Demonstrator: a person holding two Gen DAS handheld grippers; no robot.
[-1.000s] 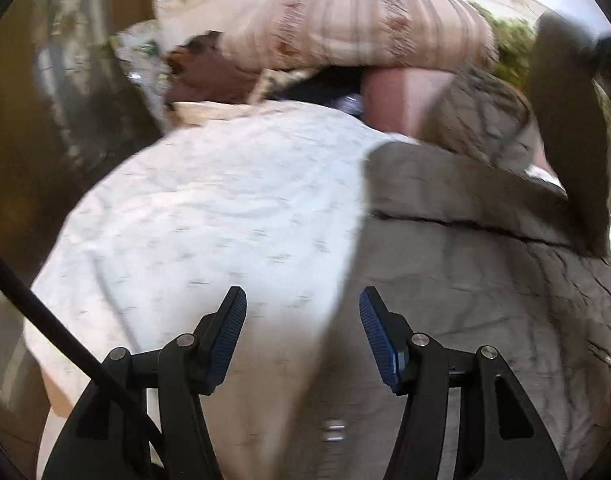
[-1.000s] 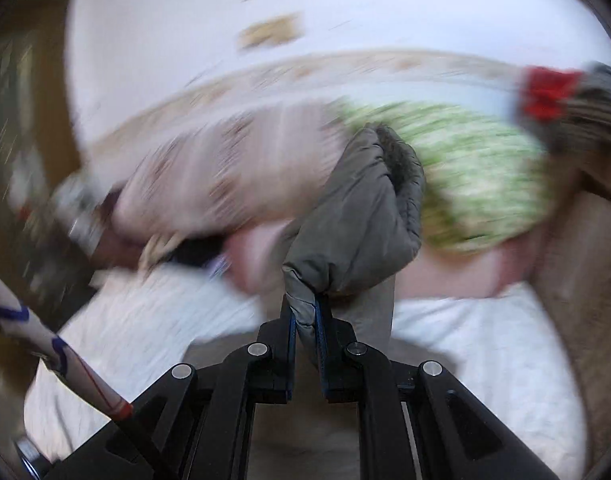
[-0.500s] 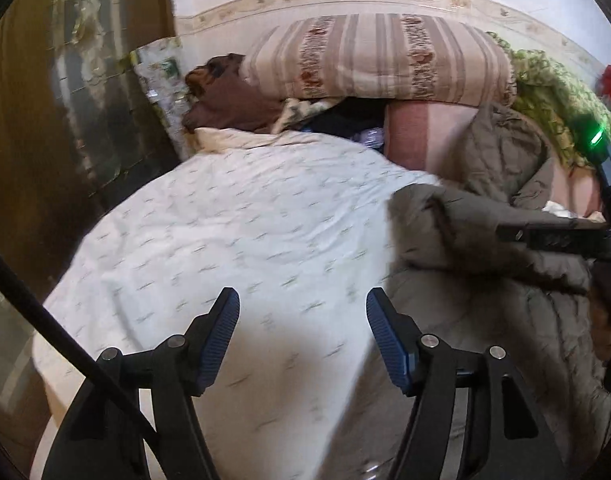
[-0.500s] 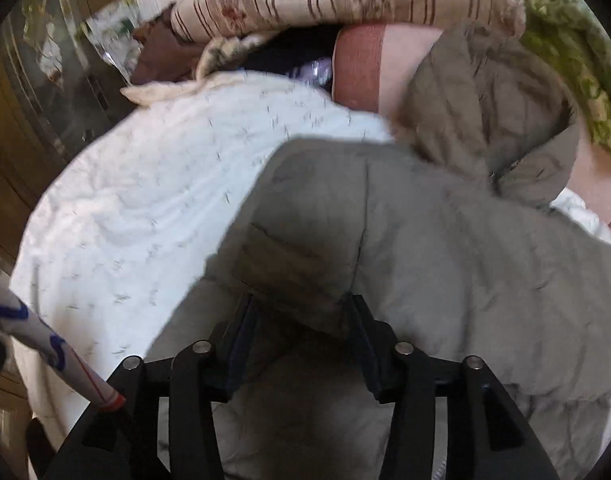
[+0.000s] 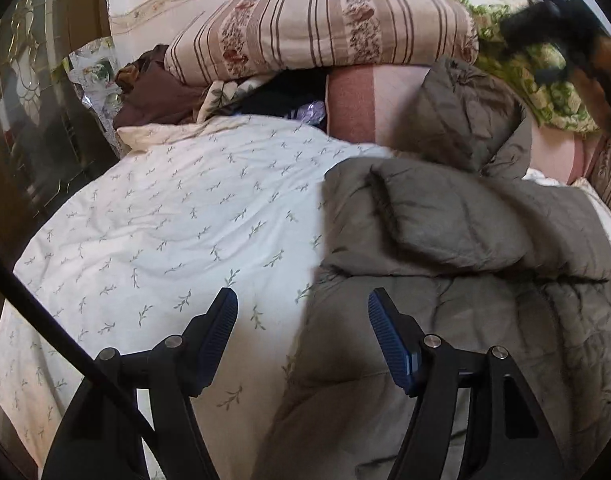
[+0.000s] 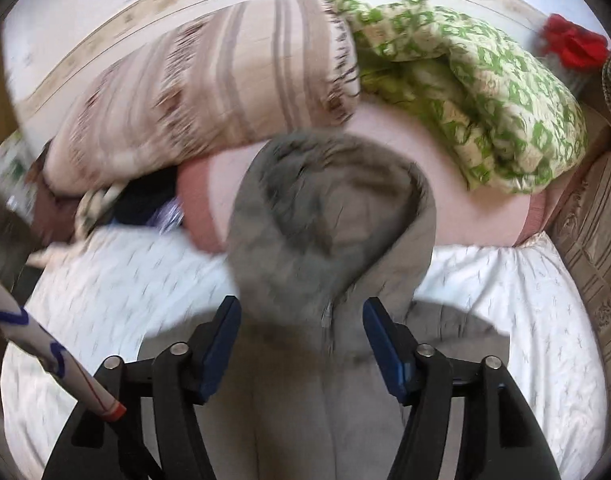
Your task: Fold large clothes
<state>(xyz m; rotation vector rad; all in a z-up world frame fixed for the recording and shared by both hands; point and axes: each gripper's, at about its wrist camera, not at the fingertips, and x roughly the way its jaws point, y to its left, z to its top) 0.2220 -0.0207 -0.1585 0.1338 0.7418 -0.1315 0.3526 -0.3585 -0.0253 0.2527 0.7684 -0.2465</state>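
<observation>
A large grey-brown padded hooded coat (image 5: pixel 465 264) lies spread on the white leaf-print bed cover (image 5: pixel 177 224), one sleeve (image 5: pixel 457 216) folded across its body. Its hood (image 6: pixel 329 220) points toward the pillows. My left gripper (image 5: pixel 303 328) is open and empty above the coat's left edge. My right gripper (image 6: pixel 301 332) is open and empty above the coat's collar; it also shows raised at the top right of the left wrist view (image 5: pixel 561 28). The right wrist view is blurred.
A striped pillow (image 5: pixel 321 28), a green patterned quilt (image 6: pixel 485 92) and a pink pillow (image 5: pixel 365 104) are piled at the bed's head. Dark brown clothes (image 5: pixel 153 96) lie at the back left. A dark wooden cabinet (image 5: pixel 29 120) stands at the left.
My right gripper held the sleeve, laid it across the coat's body, opened and rose away toward the hood. My left gripper stayed open, shifting slightly.
</observation>
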